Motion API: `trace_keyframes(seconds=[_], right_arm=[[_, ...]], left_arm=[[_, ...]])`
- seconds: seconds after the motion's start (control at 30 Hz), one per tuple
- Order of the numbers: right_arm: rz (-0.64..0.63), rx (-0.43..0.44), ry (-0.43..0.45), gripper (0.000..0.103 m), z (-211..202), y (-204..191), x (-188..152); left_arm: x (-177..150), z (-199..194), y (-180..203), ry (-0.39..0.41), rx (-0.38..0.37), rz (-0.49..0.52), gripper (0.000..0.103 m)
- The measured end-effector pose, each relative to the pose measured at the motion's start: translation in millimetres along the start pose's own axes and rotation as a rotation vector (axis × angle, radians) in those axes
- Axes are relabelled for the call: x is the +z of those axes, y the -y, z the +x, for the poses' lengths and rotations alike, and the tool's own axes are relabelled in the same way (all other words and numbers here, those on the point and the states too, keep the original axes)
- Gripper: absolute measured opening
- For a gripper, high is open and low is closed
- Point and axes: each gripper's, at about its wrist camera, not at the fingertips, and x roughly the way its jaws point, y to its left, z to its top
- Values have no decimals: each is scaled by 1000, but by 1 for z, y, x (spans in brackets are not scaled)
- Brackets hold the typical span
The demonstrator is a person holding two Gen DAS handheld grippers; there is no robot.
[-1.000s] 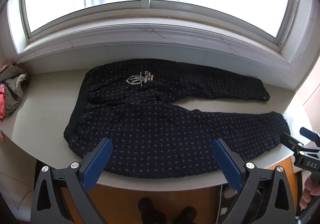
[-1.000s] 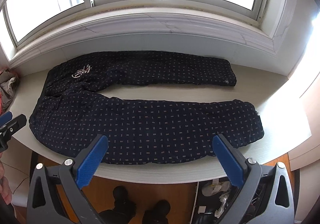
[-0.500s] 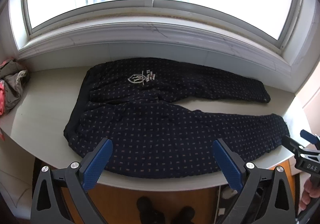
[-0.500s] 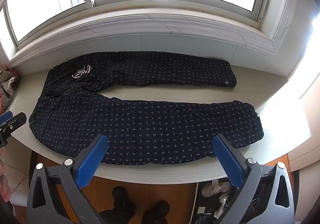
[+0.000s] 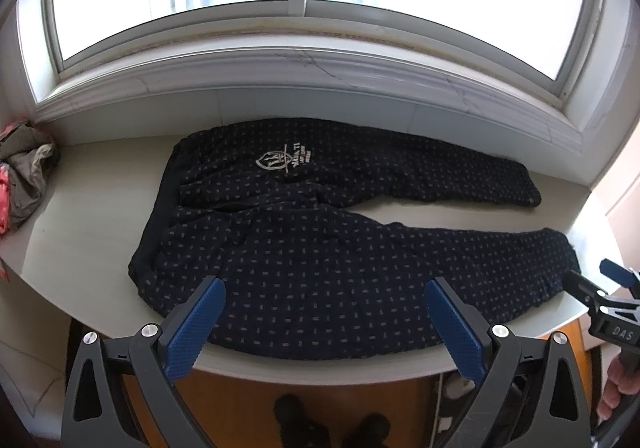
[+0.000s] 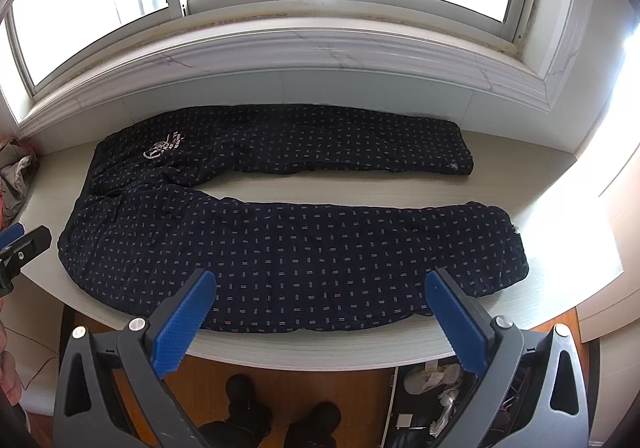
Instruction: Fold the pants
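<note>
Dark navy pants (image 5: 320,240) (image 6: 280,240) with small light dashes lie flat on a white window ledge (image 5: 80,216) (image 6: 520,176). The waist is at the left, both legs run right, and a pale gap separates them. A white logo (image 5: 286,160) (image 6: 162,146) marks the far hip. My left gripper (image 5: 324,312) hovers open at the ledge's front edge, over the near hip. My right gripper (image 6: 320,304) hovers open over the near leg's lower part. Neither touches the cloth. Each gripper shows at the edge of the other's view, the right one (image 5: 600,288) and the left one (image 6: 20,244).
A crumpled heap of grey and pink clothes (image 5: 20,176) (image 6: 14,176) sits at the ledge's far left. A large window and marble sill (image 5: 320,68) run behind. Below the ledge are a wooden floor and dark shoes (image 6: 280,420). A hand (image 5: 618,388) holds the right gripper.
Both views have shifted only slightly; the left camera has tilted a little, so the pants sit marginally lower in frame. Both grippers stay open and the pants have not moved.
</note>
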Motion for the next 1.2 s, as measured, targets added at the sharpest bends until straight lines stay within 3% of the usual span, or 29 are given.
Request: trace_keyframes(seconds=[0.63,1.03,1.2], right_arm=[[-6,7,2,102,1,13,1],[-37,92,0,102,25,38,13],[-32,97,-45,102,57,43,29]], left_arm=[[6,5,7,-6,12,-13,98],[16,13,-7,3,80,-128,98],[34,49,-33,-41,81,-177,98]])
